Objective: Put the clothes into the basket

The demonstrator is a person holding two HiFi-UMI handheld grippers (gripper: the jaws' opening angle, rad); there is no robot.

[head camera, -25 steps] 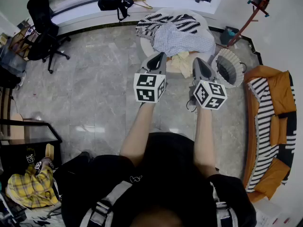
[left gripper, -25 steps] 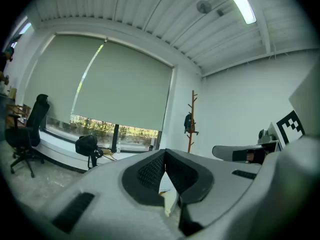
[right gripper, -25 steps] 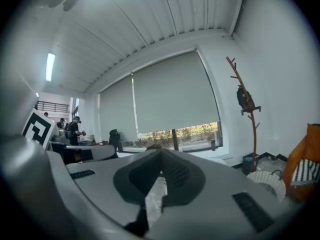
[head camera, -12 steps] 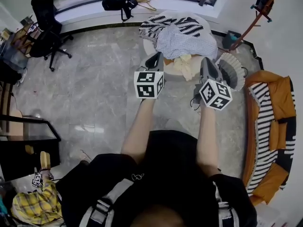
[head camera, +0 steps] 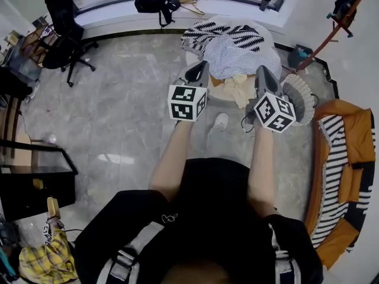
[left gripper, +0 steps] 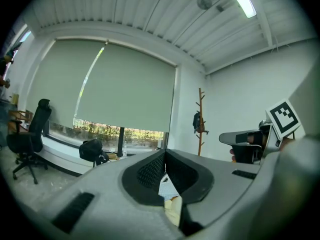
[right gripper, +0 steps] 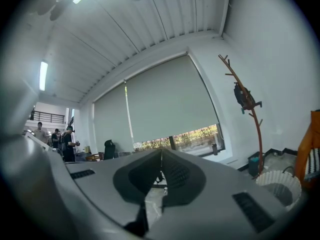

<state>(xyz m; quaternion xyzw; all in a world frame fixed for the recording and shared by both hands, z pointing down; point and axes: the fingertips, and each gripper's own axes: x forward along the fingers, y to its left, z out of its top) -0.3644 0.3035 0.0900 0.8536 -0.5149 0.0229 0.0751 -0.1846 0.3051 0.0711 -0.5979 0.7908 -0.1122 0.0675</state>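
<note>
A: Grey plastic jaws, two pairs. The left gripper (head camera: 204, 64) and right gripper (head camera: 260, 69) are each pressed together on nothing.
B: And the clothes?
A: Three pieces heaped just ahead of the jaws: striped top (head camera: 222, 33), checked shirt (head camera: 237, 55), cream cloth (head camera: 238, 87). One basket (head camera: 306, 90), just right of the right jaws.
B: Only the right gripper view shows people (right gripper: 67, 143), far left of its jaws

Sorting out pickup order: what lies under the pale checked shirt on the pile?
A cream garment pokes out under the near edge of the checked shirt; a zebra-striped garment spreads past its far edge. How far either runs beneath is covered.
</note>
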